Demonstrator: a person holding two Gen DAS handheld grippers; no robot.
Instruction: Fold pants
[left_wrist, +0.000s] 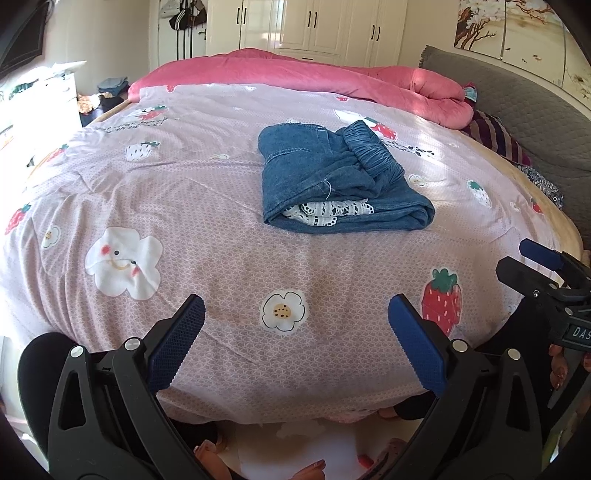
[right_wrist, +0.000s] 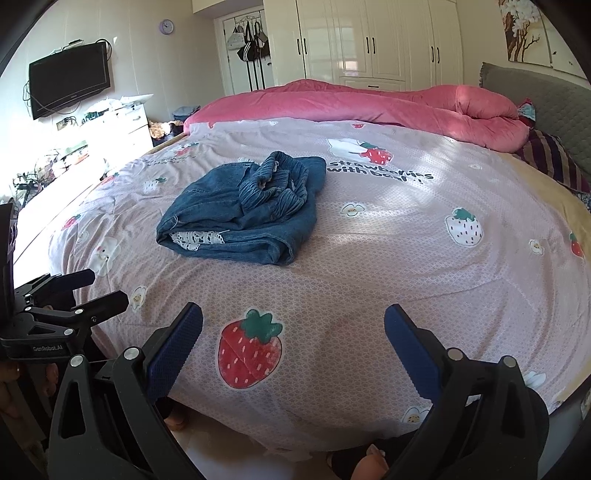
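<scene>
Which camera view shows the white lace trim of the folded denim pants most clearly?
The left wrist view: the white lace trim faces that camera, spread wide along the near open edge of the denim pants. The right wrist view shows the same trim from an angle, as a shorter, narrower strip.

A strawberry-print bedsheet (right_wrist: 369, 236) covers the bed, a pink quilt (right_wrist: 369, 99) bunched along its far side, with white wardrobes (right_wrist: 369, 40) and a wall-mounted television (right_wrist: 70, 79) beyond.
</scene>
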